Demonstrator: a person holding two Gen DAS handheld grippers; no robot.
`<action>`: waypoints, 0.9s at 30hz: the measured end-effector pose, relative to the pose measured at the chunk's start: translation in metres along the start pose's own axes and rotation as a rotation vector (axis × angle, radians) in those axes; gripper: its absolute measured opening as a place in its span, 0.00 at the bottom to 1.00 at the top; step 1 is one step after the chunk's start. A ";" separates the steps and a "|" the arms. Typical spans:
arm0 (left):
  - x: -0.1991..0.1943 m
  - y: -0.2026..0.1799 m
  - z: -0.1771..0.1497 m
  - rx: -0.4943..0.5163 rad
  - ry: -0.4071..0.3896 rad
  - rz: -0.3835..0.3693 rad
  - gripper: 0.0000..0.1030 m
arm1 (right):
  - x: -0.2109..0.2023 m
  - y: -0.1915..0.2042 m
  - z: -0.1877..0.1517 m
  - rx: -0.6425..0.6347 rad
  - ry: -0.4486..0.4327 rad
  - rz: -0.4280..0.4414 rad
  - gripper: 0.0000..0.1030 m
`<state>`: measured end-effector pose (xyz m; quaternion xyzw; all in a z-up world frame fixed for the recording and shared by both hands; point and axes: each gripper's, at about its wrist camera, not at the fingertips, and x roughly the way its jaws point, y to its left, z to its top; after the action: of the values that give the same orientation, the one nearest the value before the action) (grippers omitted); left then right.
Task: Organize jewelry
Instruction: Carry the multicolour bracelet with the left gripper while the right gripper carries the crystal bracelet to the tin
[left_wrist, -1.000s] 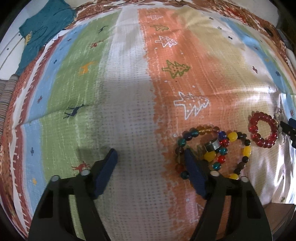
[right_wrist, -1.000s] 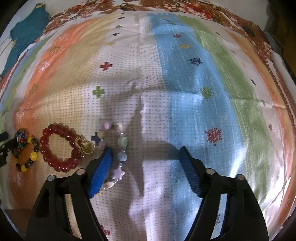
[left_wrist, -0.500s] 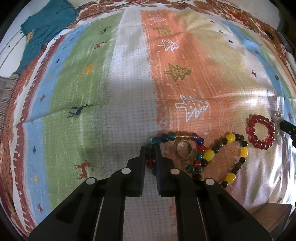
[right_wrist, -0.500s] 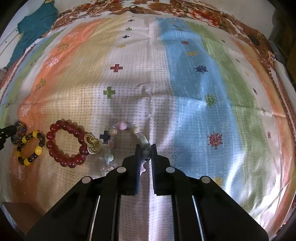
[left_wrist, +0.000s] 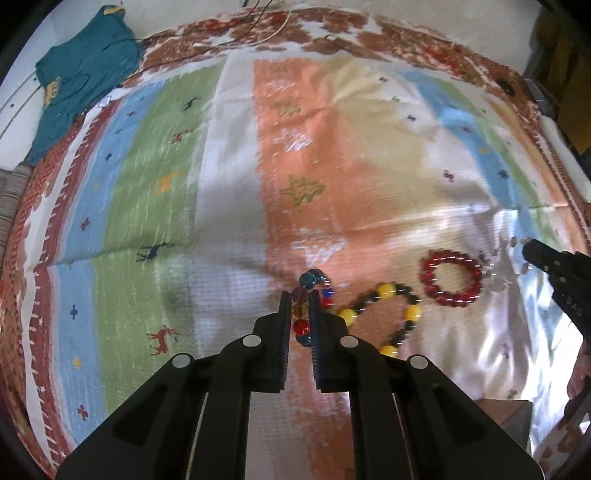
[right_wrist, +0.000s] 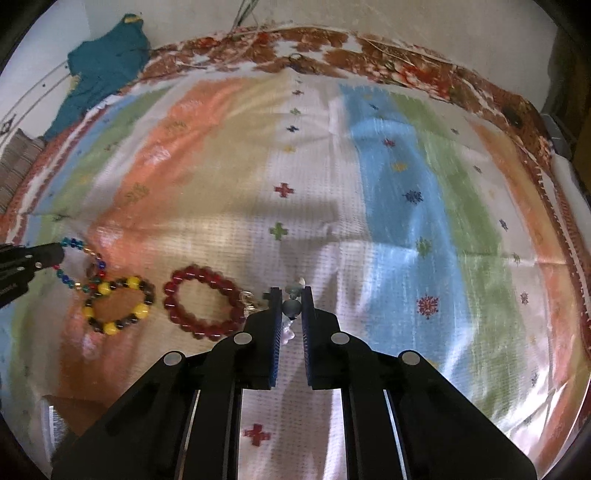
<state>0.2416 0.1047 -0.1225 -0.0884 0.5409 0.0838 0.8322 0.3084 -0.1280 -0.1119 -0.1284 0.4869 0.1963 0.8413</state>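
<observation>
The left claw (left_wrist: 300, 314) is clamped on a multicoloured bracelet (left_wrist: 303, 309), its round glass beads stacked between the blue pads and lifted off the striped cloth (left_wrist: 229, 206). Just beside it on the cloth lies a yellow-and-black bracelet (left_wrist: 384, 317), and near that a red bracelet (left_wrist: 451, 277). The right claw (right_wrist: 291, 312) grips a pale bracelet (right_wrist: 291, 307), a grey-green bead pinched between its pads with a pinkish star bead hanging below. A teal garment (left_wrist: 85, 77) lies at the cloth's far left corner.
</observation>
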 end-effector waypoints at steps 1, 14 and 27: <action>-0.003 -0.002 0.000 0.005 -0.005 -0.007 0.09 | -0.003 0.001 0.000 0.000 -0.005 0.006 0.11; -0.037 -0.018 -0.004 0.035 -0.063 -0.078 0.09 | -0.037 0.007 -0.002 0.004 -0.054 0.064 0.11; -0.070 -0.025 -0.016 0.015 -0.097 -0.110 0.09 | -0.068 0.023 -0.012 -0.042 -0.088 0.142 0.11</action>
<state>0.2047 0.0736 -0.0635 -0.1075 0.4947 0.0381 0.8615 0.2585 -0.1267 -0.0592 -0.1024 0.4530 0.2711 0.8431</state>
